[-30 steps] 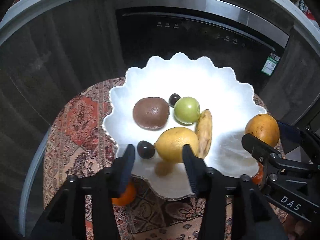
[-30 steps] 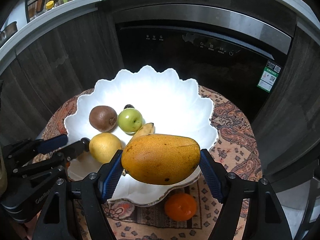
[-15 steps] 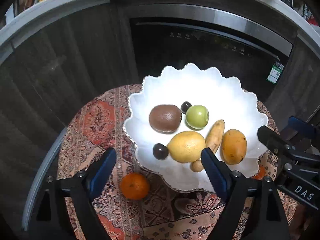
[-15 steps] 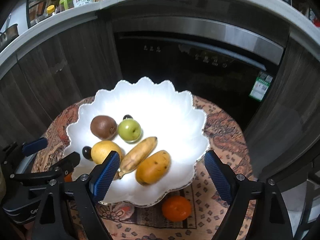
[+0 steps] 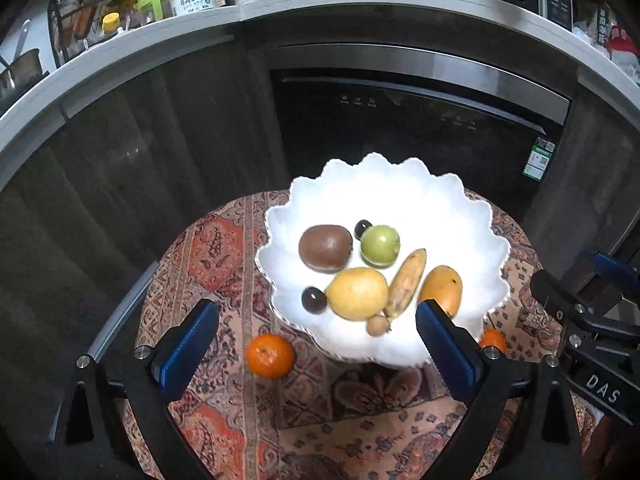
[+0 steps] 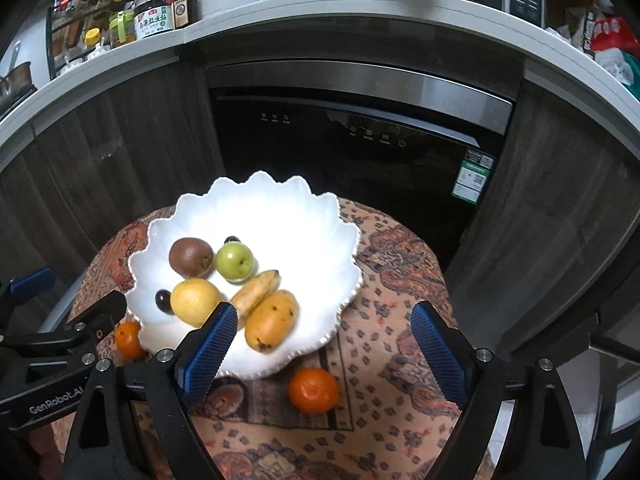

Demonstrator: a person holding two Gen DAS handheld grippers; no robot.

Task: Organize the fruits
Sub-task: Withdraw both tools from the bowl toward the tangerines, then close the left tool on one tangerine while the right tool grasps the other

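Right wrist: mango (image 6: 272, 321) now in bowl (image 6: 320, 216)

right orange (image 5: 493, 340) half hidden behind tongs pad

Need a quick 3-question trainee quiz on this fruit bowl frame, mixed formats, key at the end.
1. True or false: the mango lies inside the white bowl.
2. How many oranges sit on the patterned cloth outside the bowl?
3. Multiple choice: which fruit touches the banana on its right side in the right wrist view? A kiwi B mango C green apple

Key:
1. True
2. Two: one in front of the bowl, one at its left edge in the right wrist view
3. B
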